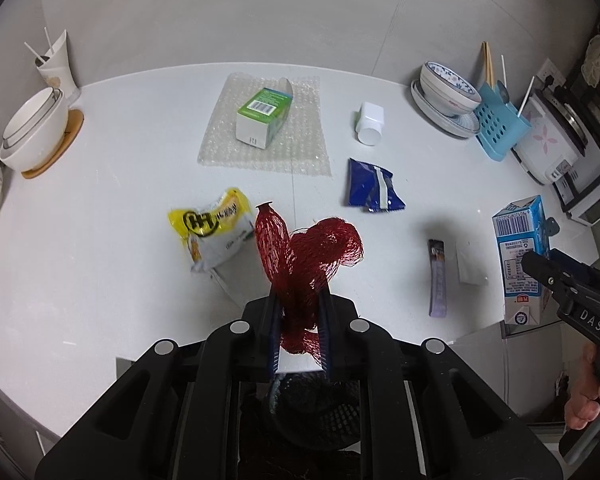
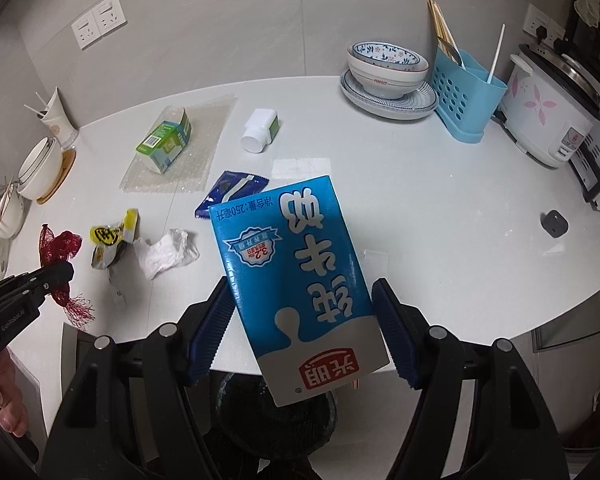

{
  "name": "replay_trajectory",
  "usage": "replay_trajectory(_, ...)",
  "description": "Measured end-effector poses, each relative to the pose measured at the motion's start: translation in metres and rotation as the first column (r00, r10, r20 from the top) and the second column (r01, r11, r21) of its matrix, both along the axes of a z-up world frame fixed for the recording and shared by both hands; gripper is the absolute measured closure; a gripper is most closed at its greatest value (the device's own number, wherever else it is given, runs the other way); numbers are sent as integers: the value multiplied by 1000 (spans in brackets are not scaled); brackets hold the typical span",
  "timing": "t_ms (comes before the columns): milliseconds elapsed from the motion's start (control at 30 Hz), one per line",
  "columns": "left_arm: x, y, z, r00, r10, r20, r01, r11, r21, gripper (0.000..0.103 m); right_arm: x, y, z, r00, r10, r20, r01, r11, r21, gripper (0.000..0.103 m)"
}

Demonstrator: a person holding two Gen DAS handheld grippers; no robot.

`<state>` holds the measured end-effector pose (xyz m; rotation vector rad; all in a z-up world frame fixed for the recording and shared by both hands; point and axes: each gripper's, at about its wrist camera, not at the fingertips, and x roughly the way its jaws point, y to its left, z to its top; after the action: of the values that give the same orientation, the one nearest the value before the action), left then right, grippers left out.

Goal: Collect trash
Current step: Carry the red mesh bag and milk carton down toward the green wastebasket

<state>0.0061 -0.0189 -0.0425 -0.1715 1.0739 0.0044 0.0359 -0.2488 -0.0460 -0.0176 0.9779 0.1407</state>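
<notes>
**A:** How far along is the clean-up?

**B:** Two pieces are off the table. The left gripper (image 1: pixel 299 320) is pinched tight on a red mesh bag (image 1: pixel 308 264), and the right gripper (image 2: pixel 300 332) clamps a blue milk carton (image 2: pixel 296 280) between its pads, tilted. Both hang over the near edge of the table (image 1: pixel 100 280), above a dark mesh bin (image 1: pixel 316 412) below it.

**A:** So nothing has been dropped yet?

**B:** It seems not; both pieces are in the jaws, and what the bin holds cannot be told.

**A:** What is left?

**B:** Quite a lot: a yellow wrapper (image 1: pixel 212 224), a crumpled tissue (image 2: pixel 166 252), a blue packet (image 1: pixel 370 186), a purple stick wrapper (image 1: pixel 438 280), a green box (image 1: pixel 264 116) on bubble wrap (image 1: pixel 300 152), and a white bottle (image 1: pixel 370 122). The job looks like it is at an early stage.
</notes>
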Motion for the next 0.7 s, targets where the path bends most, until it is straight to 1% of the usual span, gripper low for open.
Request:
replay_trajectory(67, -9, -6, -2, 1000, -2, 0, 2, 1000, 8, 89, -9, -3, -2, 1000, 3, 4, -3, 1000, -2, 36)
replay_trajectory(333, -42, -29, -13, 1000, -10, -7, 10, 1000, 0, 89, -38, -13, -16, 1000, 17, -5, -17, 1000, 1, 36)
replay_trajectory(700, -73, -52, -31, 1000, -24, -18, 24, 1000, -6, 89, -71, -20, -41, 998, 53, -33, -53, 999, -5, 36)
